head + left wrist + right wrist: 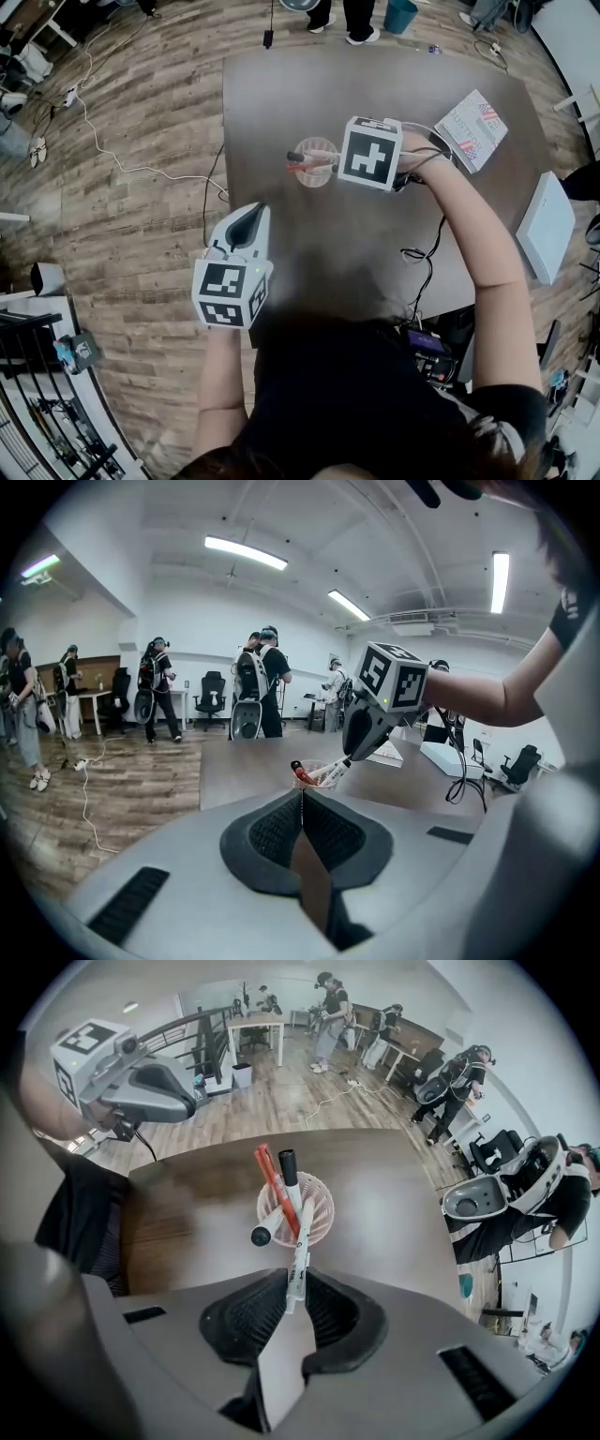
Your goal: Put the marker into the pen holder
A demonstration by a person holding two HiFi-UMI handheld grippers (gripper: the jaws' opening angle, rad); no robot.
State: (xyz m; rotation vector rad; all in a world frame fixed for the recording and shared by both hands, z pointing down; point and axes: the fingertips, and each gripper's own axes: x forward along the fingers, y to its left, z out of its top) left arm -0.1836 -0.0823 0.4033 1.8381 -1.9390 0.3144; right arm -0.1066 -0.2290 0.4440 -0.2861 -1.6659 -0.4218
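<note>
A pinkish mesh pen holder (323, 1206) stands on the dark table (281, 94) with a red marker (270, 1180) and two black-capped ones inside. My right gripper (292, 1288) is shut on a white marker (300, 1241), held tilted with its far end over the holder's rim. In the head view that gripper (336, 159) sits just right of the holder (315, 174). My left gripper (255, 210) hovers at the table's near left edge, shut with nothing between its pads. From the left gripper view (302, 799) the holder (319, 775) lies straight ahead.
A booklet with a flag print (473, 127) lies at the table's far right, and a white box (546, 225) stands off its right edge. A black cable (422, 253) trails from the right gripper. Several people stand in the room beyond the table.
</note>
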